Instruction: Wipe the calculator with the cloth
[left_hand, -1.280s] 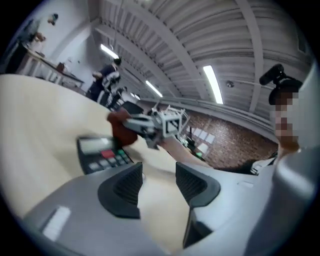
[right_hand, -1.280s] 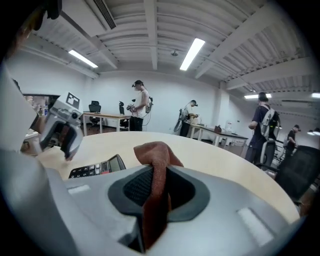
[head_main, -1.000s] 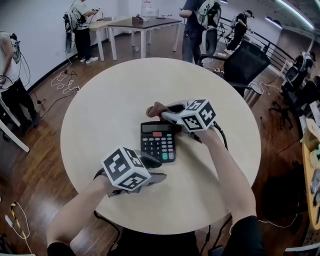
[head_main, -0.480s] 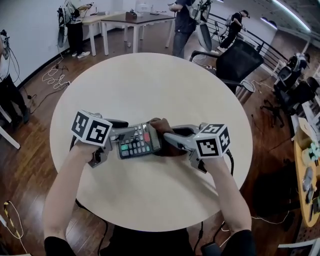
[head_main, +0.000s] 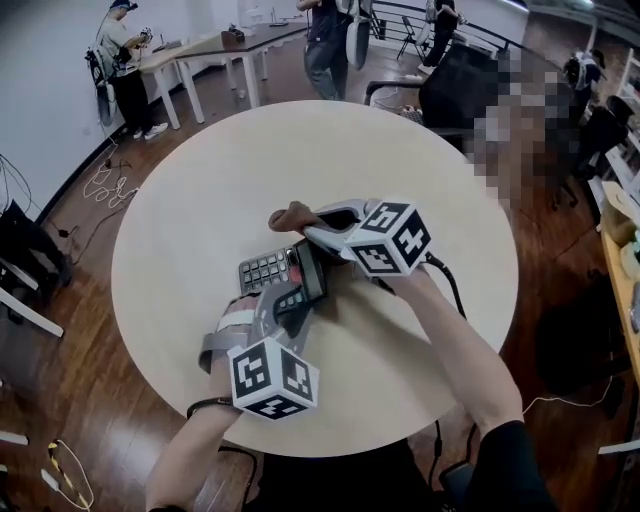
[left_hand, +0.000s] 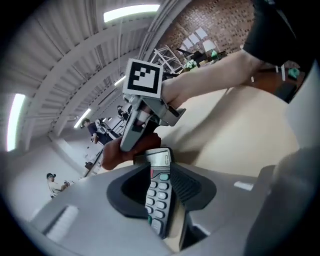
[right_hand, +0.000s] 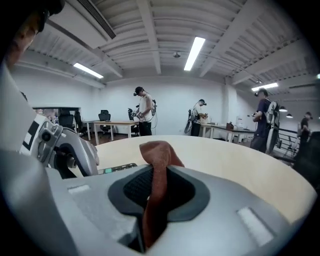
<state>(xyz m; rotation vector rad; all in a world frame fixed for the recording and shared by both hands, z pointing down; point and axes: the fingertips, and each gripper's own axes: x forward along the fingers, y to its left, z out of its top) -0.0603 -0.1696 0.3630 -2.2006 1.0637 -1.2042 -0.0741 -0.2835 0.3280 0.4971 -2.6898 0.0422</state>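
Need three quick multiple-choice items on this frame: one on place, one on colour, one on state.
1. Where is the cloth?
A. flat on the table
B. in the right gripper
C. in the left gripper

2. What colour is the cloth?
A. blue
B. white
C. brown

3. How is the calculator?
A. lying untouched
B. gripped by the left gripper
C. covered by the cloth

Key:
1 B: the right gripper's pads pinch the cloth, which sticks up between them.
2 C: it reads brown in all three views.
3 B: the left gripper's jaws have just been closing, and its pads clamp the calculator between them.
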